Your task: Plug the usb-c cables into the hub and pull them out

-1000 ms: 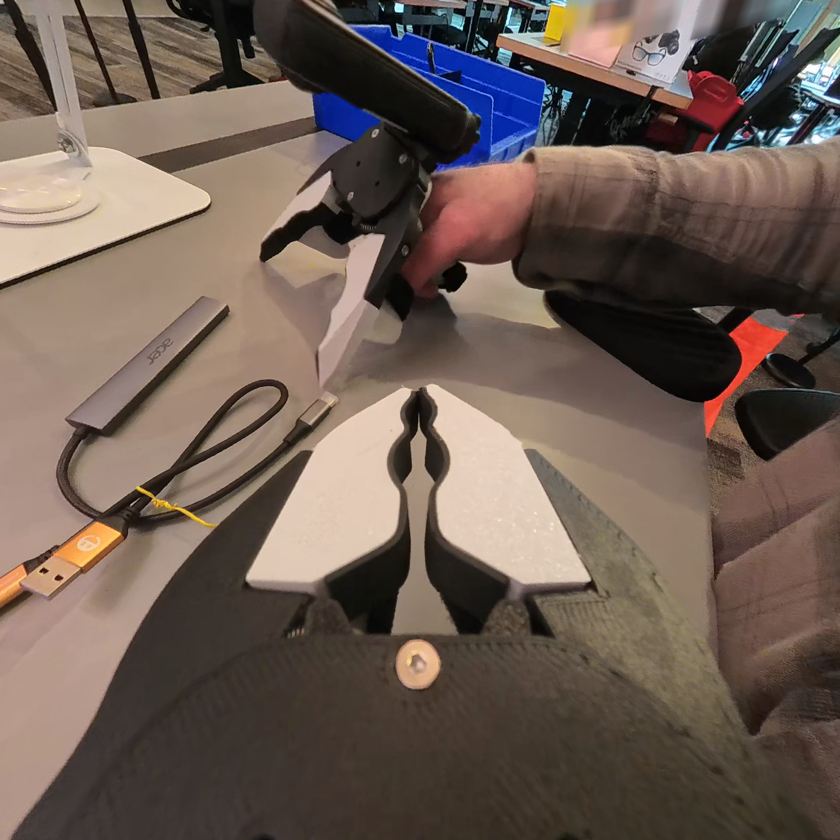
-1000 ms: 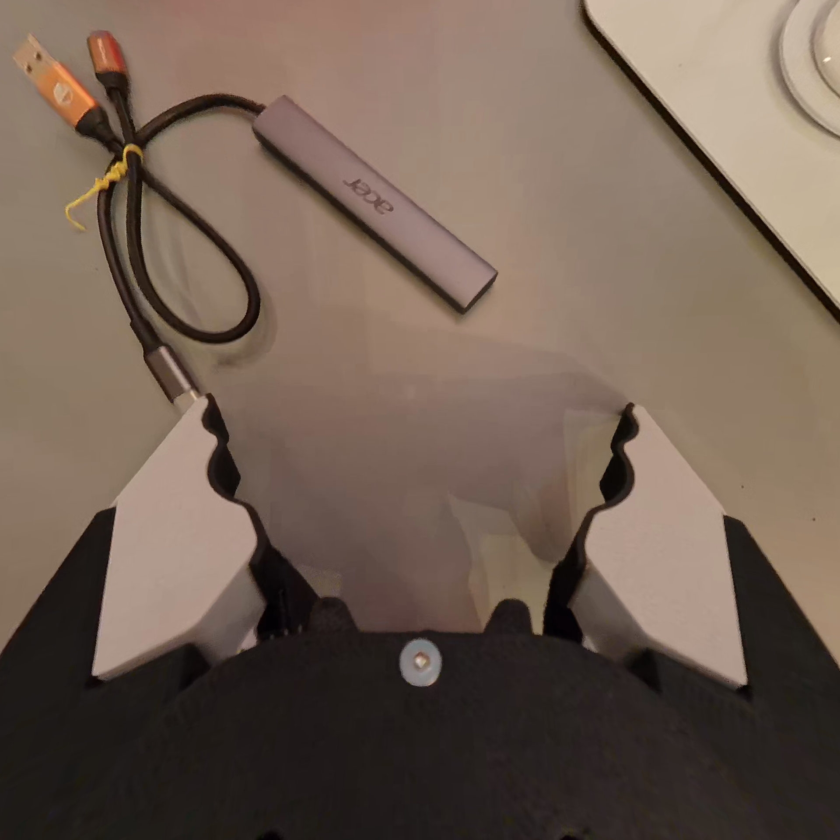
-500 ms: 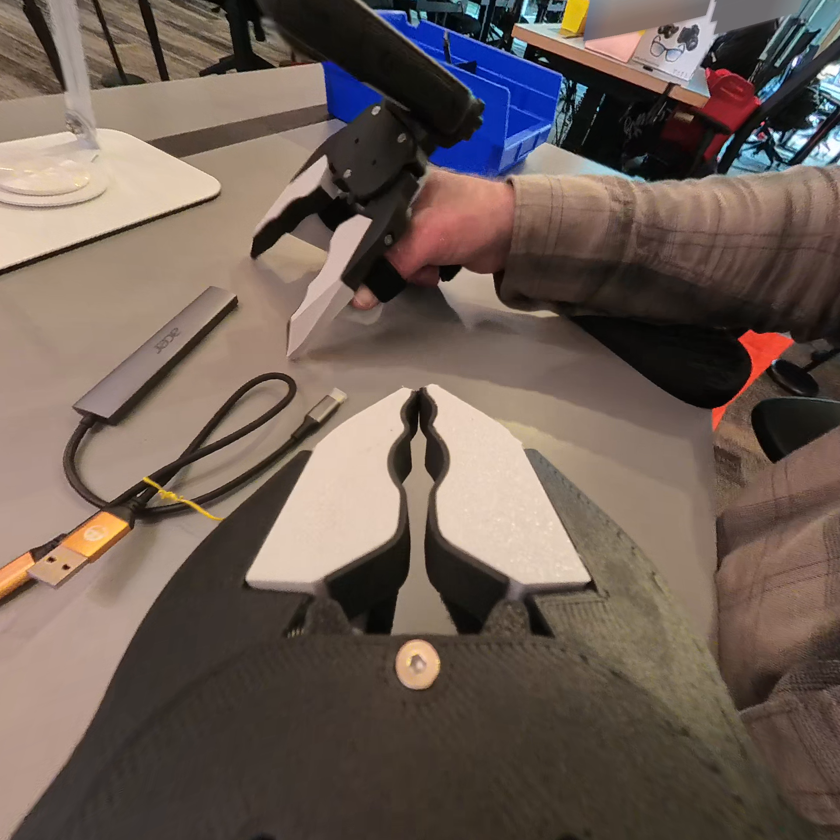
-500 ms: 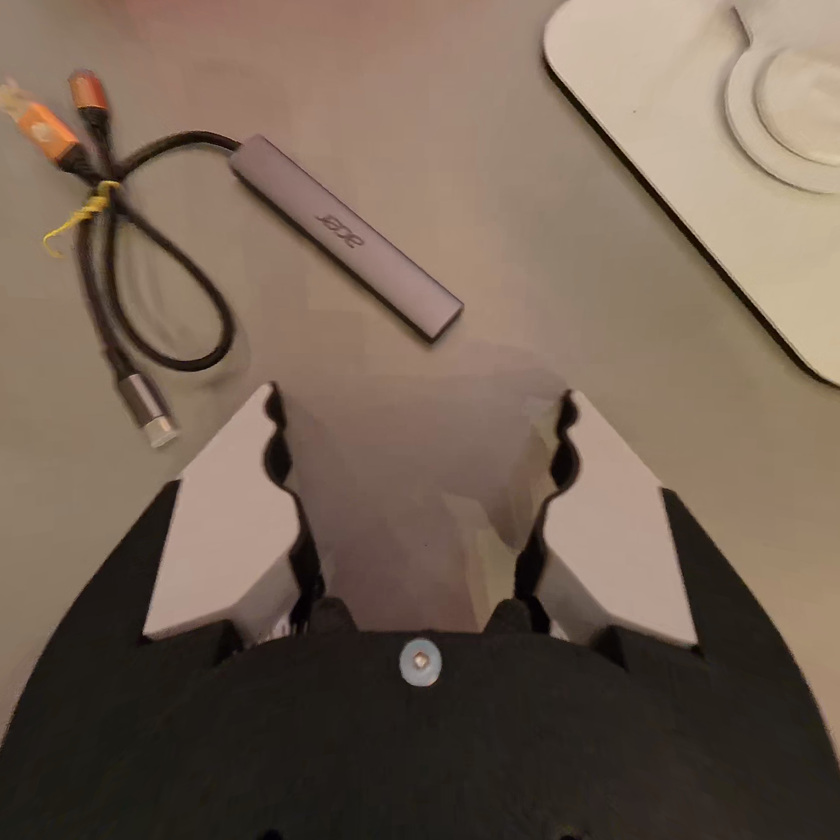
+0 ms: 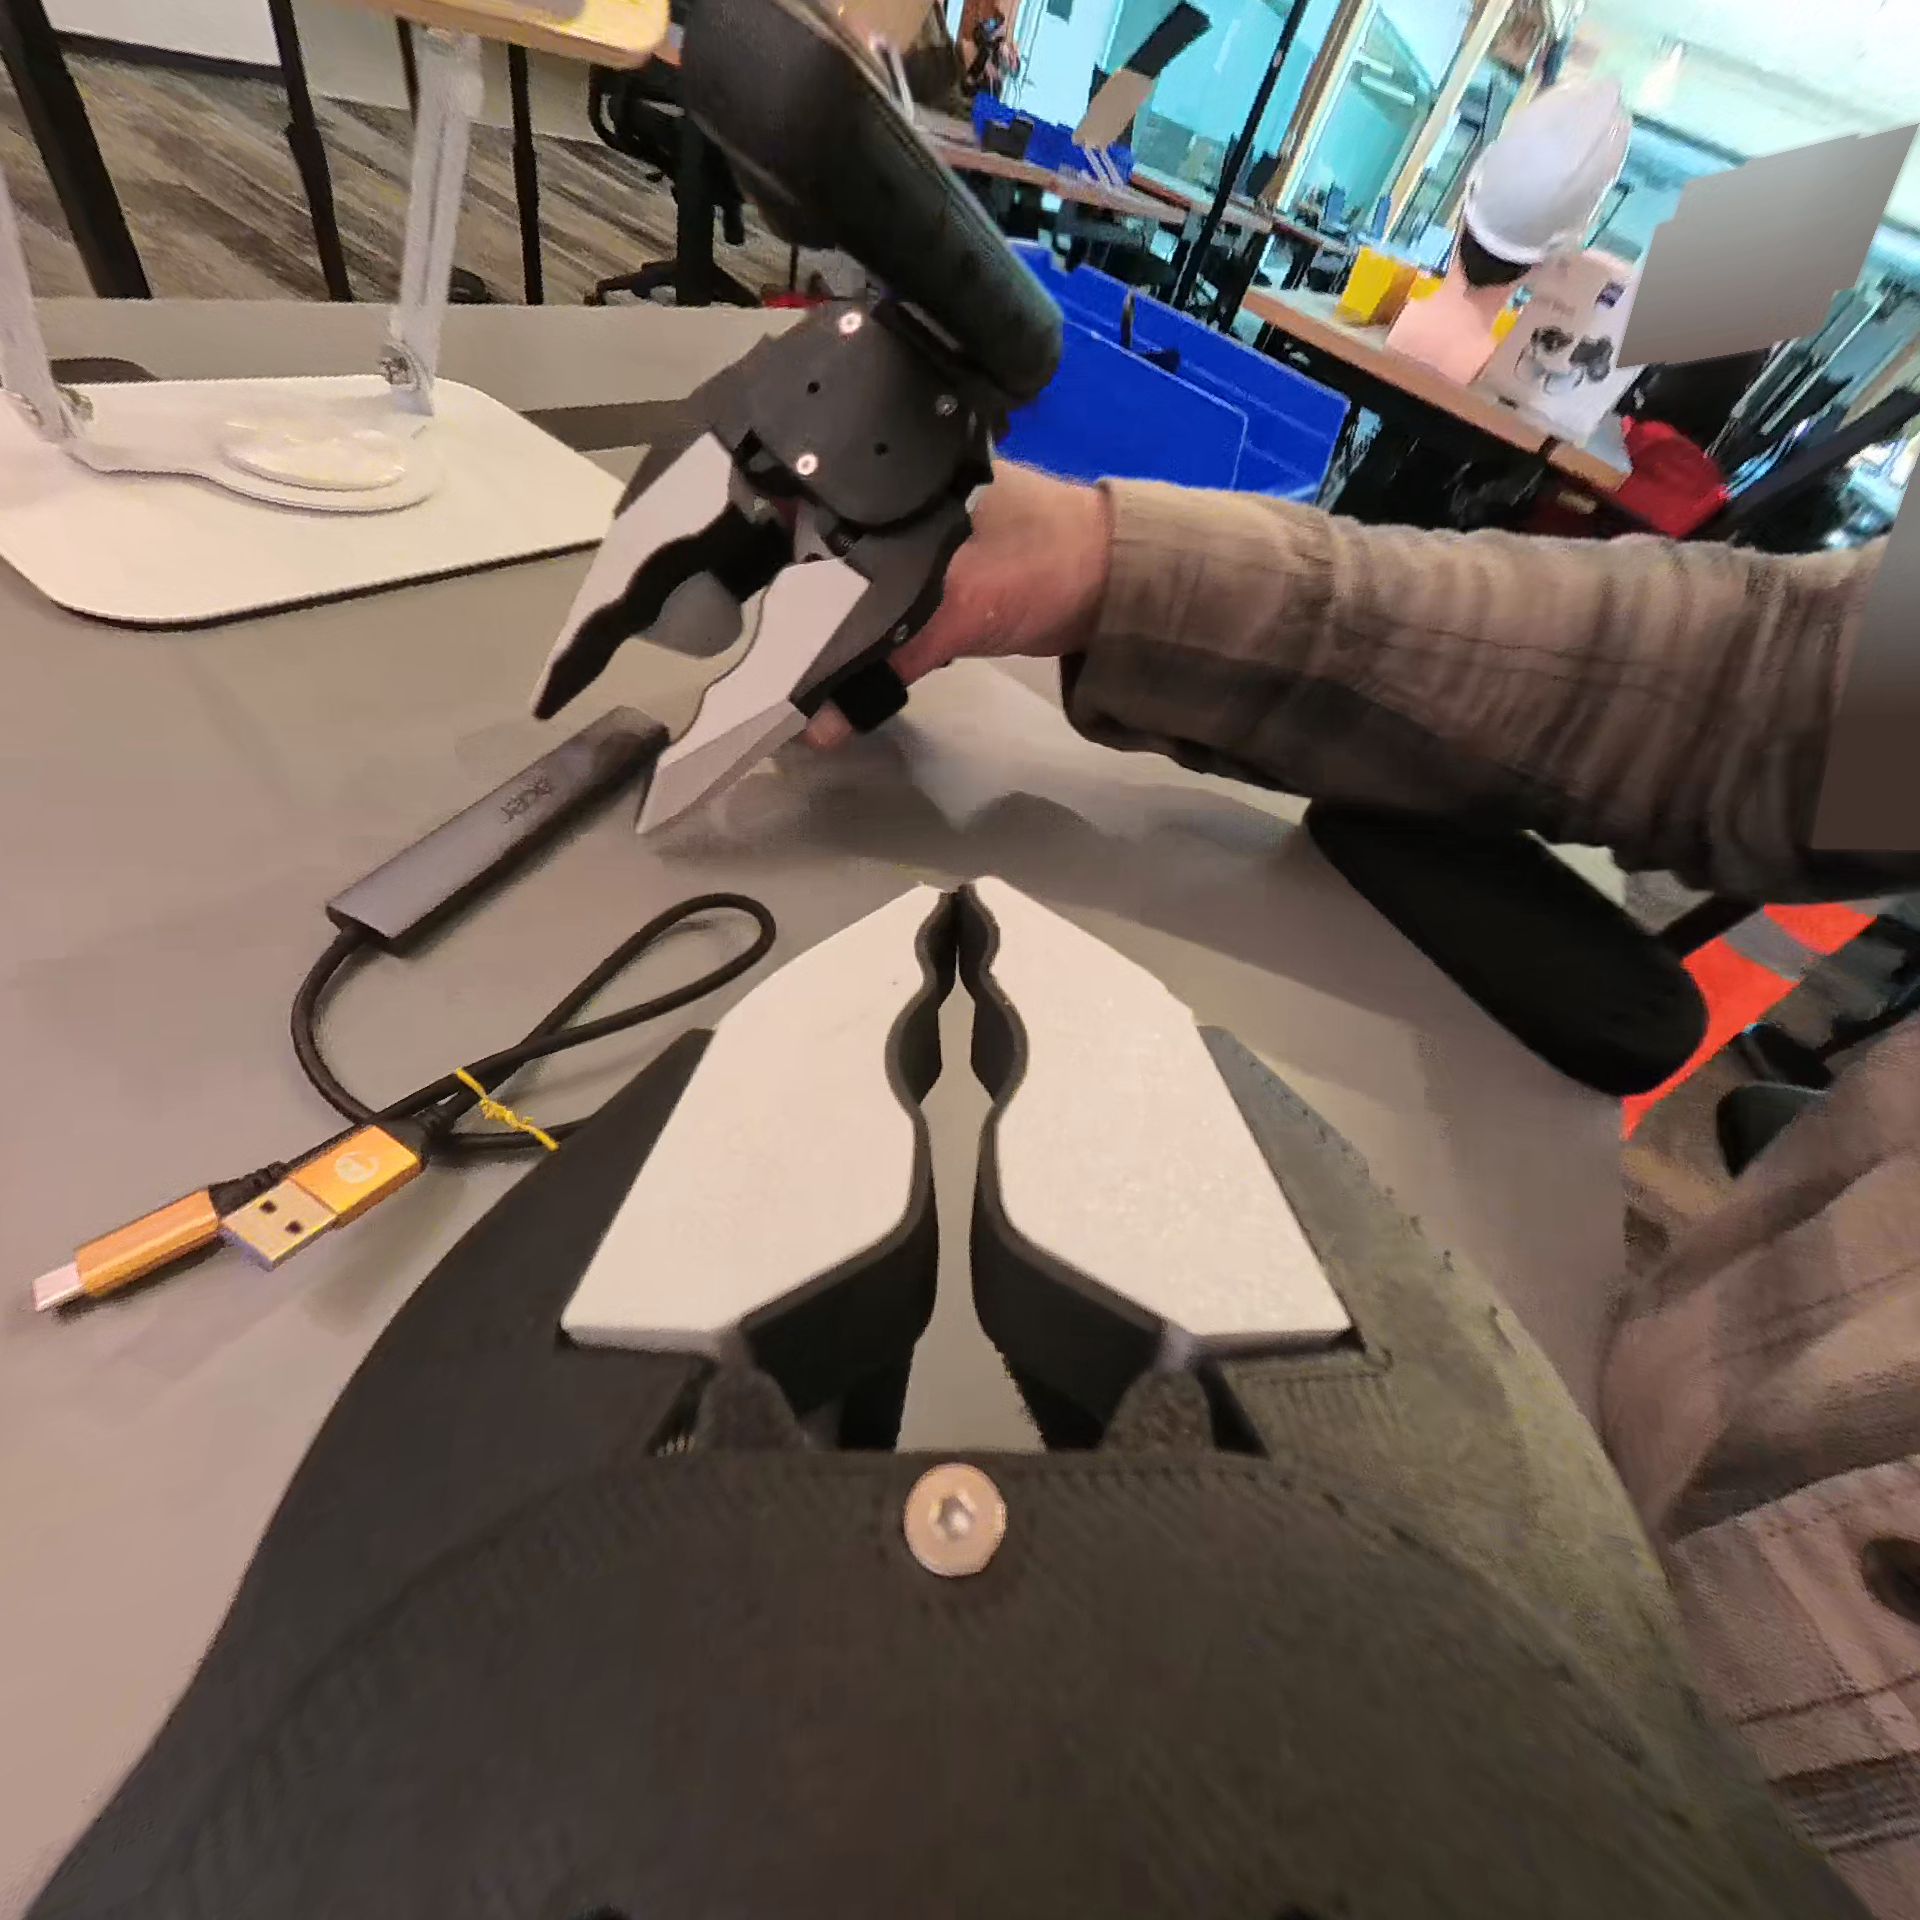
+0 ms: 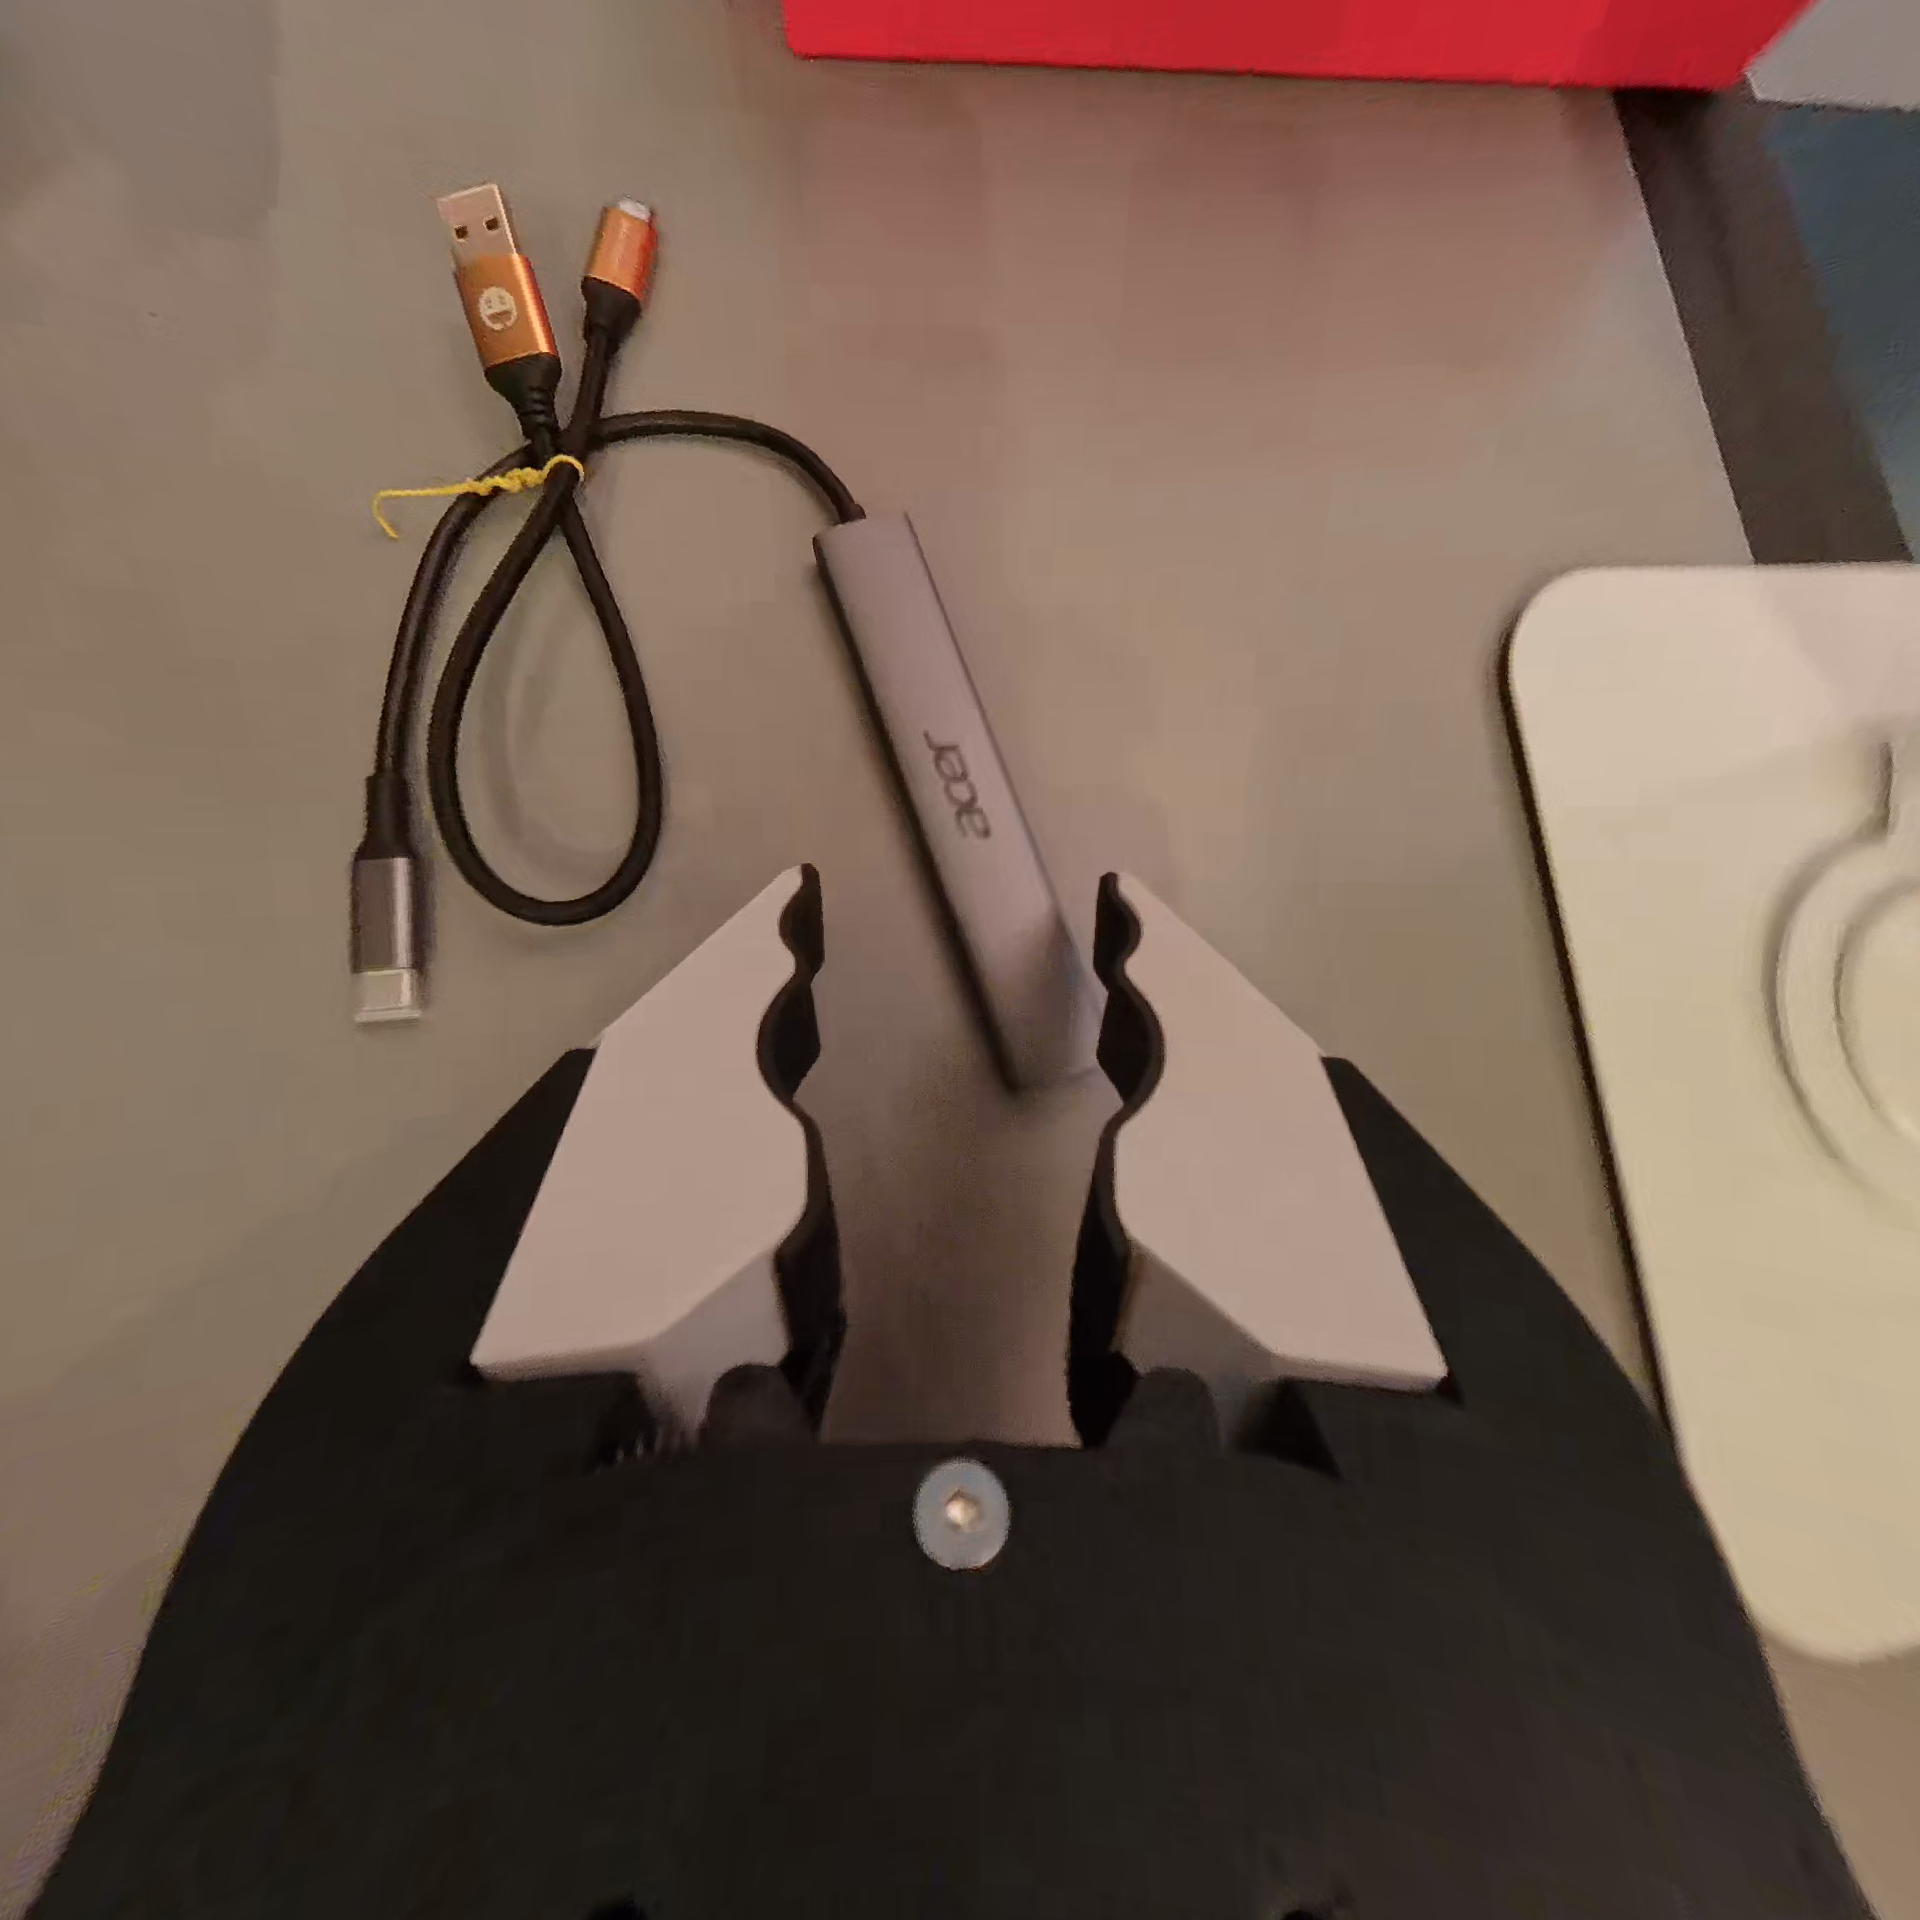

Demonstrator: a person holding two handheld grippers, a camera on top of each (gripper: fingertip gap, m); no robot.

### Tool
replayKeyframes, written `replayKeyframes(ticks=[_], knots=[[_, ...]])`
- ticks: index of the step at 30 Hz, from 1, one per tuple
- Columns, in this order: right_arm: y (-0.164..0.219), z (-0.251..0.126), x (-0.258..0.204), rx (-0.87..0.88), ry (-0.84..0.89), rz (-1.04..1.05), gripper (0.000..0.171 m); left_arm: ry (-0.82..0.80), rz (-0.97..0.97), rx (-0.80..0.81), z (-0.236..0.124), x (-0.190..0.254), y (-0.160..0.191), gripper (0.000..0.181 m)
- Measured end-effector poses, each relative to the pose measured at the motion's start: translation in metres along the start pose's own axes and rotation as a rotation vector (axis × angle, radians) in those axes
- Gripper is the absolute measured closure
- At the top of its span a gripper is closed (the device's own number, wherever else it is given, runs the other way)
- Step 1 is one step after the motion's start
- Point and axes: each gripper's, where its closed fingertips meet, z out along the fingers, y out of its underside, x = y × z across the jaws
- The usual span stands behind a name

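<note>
The right gripper [image 6: 956, 904], jaws apart, straddles the near end of the hub [image 6: 951, 790] on the table [image 6: 1247, 416]: the step looks like securing the hub. The left gripper [image 5: 956, 914] idles closed and empty, so next it must open for the grey plug [image 6: 387, 961] lying beside the hub.

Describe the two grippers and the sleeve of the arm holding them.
Left gripper and right gripper match: black textured bodies, a silver screw at centre, two light grey wedge fingers with wavy black inner pads. No cables on them show. The sleeve is grey-brown faint plaid.
</note>
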Motion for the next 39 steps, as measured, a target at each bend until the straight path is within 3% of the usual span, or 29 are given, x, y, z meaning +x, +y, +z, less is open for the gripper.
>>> replayKeyframes(ticks=[5, 7, 15, 22, 26, 29, 32, 35, 37, 39], knots=[[-0.002, 0.016, 0.002, -0.029, -0.171, -0.055, 0.133, -0.066, 0.019, -0.025, -0.003, -0.015, -0.002, 0.181], [-0.005, 0.017, -0.004, 0.006, -0.257, -0.049, 0.152, -0.097, 0.038, -0.044, -0.004, -0.024, -0.002, 0.181], [-0.006, 0.011, -0.011, 0.077, -0.258, -0.086, 0.153, -0.171, 0.118, -0.125, -0.012, -0.055, -0.004, 0.181], [-0.019, -0.016, -0.03, 0.13, -0.213, -0.341, 0.153, -0.186, 0.116, -0.247, -0.011, -0.082, -0.01, 0.147], [-0.034, -0.032, -0.046, 0.132, -0.191, -0.52, 0.153, -0.074, 0.056, -0.416, 0.013, -0.091, 0.012, 0.136], [-0.044, -0.041, -0.062, 0.141, -0.2, -0.626, 0.153, 0.11, -0.055, -0.519, 0.028, -0.08, 0.028, 0.137], [-0.047, -0.045, -0.07, 0.139, -0.198, -0.704, 0.153, 0.361, -0.157, -0.574, 0.033, -0.051, 0.037, 0.163], [-0.043, -0.045, -0.067, 0.123, -0.181, -0.729, 0.153, 0.387, -0.178, -0.552, 0.038, -0.047, 0.036, 0.166], [-0.047, -0.046, -0.052, 0.142, -0.109, -0.659, 0.142, 0.345, -0.221, -0.482, 0.041, -0.053, 0.027, 0.17], [-0.057, -0.051, -0.024, 0.165, 0.032, -0.507, 0.088, 0.214, -0.198, -0.422, 0.044, -0.067, 0.018, 0.17]])
